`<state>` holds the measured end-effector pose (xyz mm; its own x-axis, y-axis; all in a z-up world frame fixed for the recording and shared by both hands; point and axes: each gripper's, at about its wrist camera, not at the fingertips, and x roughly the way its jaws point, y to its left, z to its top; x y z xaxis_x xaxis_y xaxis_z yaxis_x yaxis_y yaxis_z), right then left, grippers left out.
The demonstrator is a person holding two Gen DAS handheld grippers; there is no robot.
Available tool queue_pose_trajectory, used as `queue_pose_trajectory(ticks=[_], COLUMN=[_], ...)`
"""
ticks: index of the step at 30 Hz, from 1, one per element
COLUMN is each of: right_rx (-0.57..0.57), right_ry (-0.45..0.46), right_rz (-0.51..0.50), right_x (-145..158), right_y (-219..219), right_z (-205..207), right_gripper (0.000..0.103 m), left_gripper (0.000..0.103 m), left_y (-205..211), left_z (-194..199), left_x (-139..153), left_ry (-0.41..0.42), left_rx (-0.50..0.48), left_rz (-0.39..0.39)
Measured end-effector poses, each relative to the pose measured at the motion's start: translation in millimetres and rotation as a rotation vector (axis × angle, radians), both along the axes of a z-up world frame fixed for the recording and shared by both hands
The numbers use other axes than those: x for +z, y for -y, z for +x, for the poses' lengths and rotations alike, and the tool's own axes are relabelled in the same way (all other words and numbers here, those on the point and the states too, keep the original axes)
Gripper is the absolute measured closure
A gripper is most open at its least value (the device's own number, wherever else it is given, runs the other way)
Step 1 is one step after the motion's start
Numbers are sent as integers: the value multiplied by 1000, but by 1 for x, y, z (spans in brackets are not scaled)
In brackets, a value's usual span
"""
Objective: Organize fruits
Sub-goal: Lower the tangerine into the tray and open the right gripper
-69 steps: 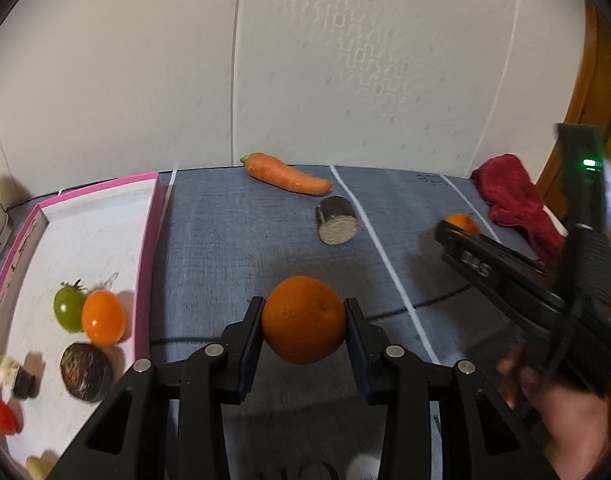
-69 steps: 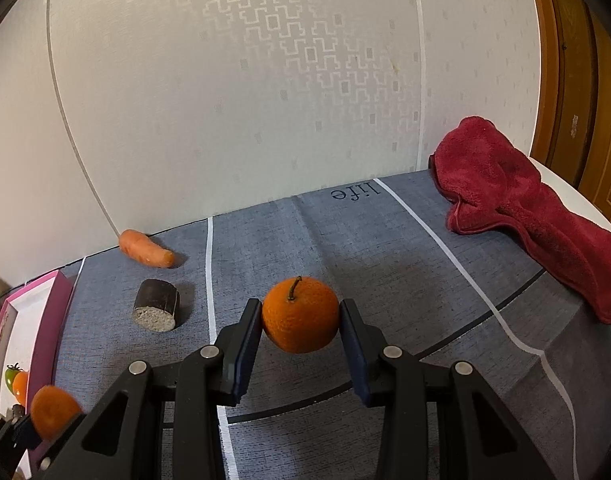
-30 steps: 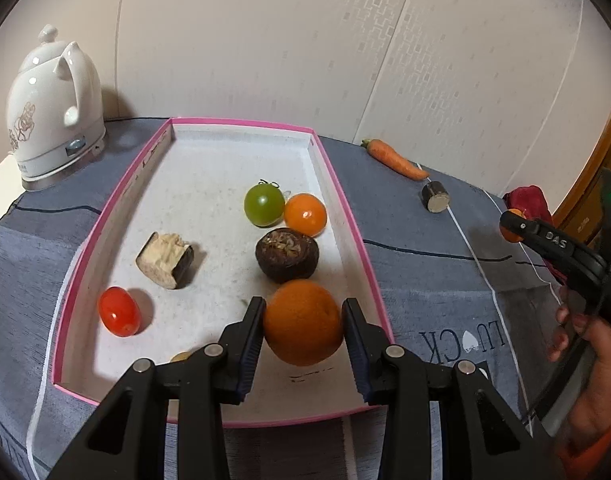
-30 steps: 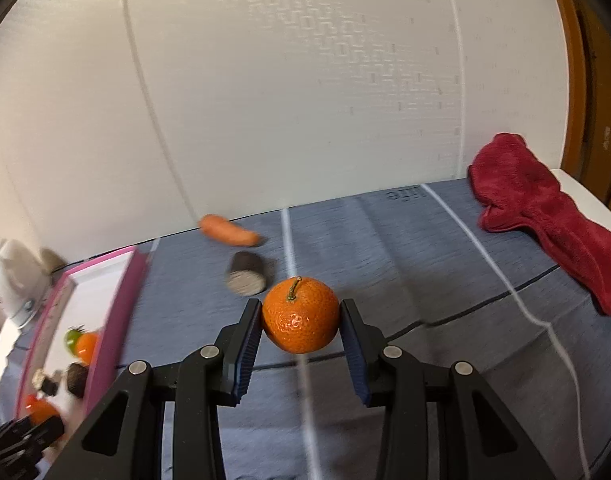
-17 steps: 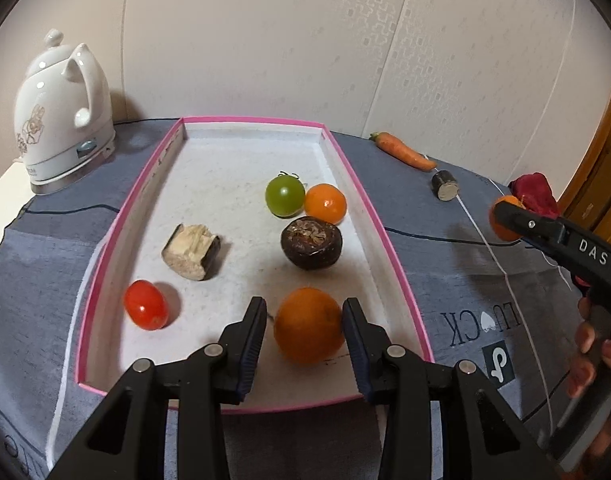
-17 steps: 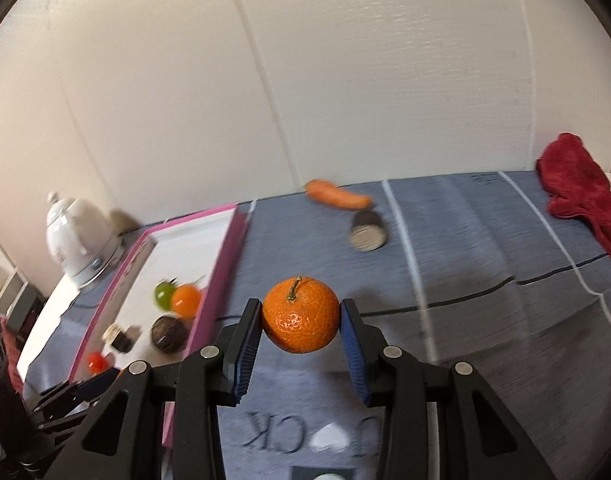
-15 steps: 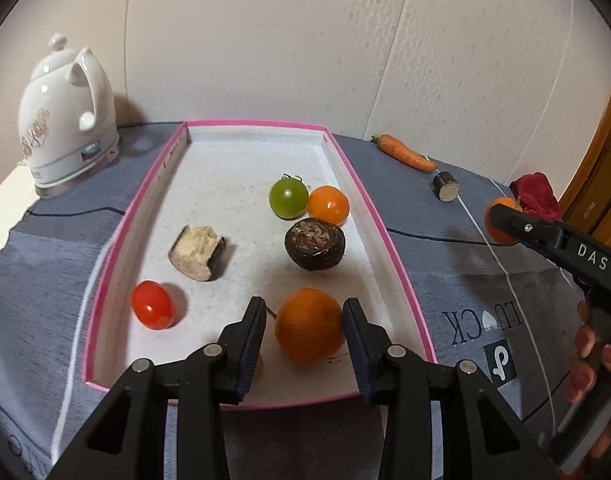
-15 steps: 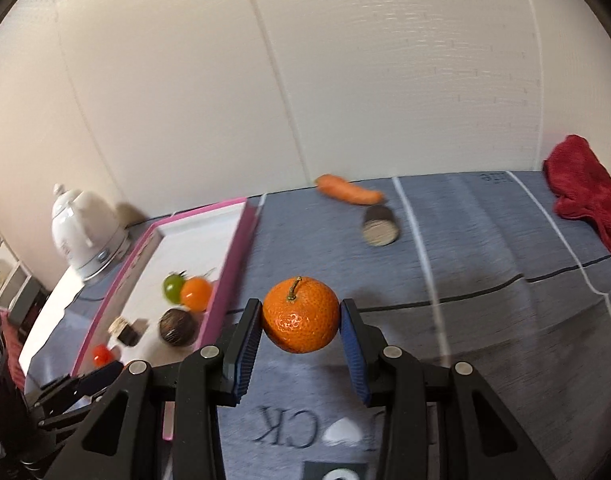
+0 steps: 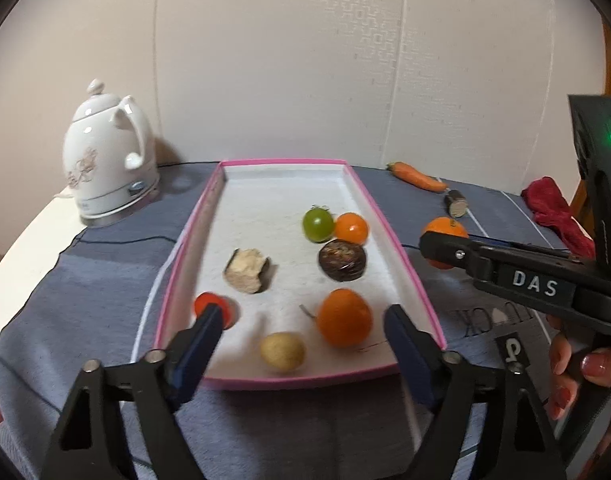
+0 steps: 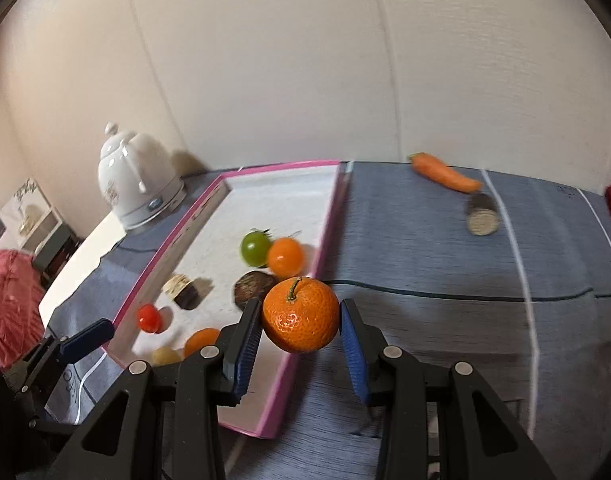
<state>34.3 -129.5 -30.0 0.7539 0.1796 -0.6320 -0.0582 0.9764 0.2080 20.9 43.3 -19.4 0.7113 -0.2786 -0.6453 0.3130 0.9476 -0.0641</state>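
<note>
The mandarin, clenched in your right claw, hangs over the tray's right rim, so carry it left, clear of the left claw, just released.

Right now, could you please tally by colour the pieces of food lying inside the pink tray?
Orange: 2, the large orange and the small orange tomato
Green: 1, the green tomato
Red: 1, the red tomato
Yellow: 1, the pale round fruit
Dark brown: 1, the dark round fruit
Beige and dark: 1, the cut chunk
Total: 7
</note>
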Motion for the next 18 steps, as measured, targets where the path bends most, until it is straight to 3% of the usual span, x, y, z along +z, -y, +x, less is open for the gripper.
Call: queue_pose_trajectory(ticks=[8, 18], right_rx=[100, 181], right_ry=[-23, -71], right_rz=[-35, -106], right_x=[-2, -8], right_y=[-39, -77], right_z=[23, 64], right_gripper=[63, 64], left_gripper=[4, 3], left_y=[-30, -50], left_z=[-3, -2], left_x=[-10, -16], left_ry=[-15, -53], left_rx=[95, 146], left_rz=[11, -9])
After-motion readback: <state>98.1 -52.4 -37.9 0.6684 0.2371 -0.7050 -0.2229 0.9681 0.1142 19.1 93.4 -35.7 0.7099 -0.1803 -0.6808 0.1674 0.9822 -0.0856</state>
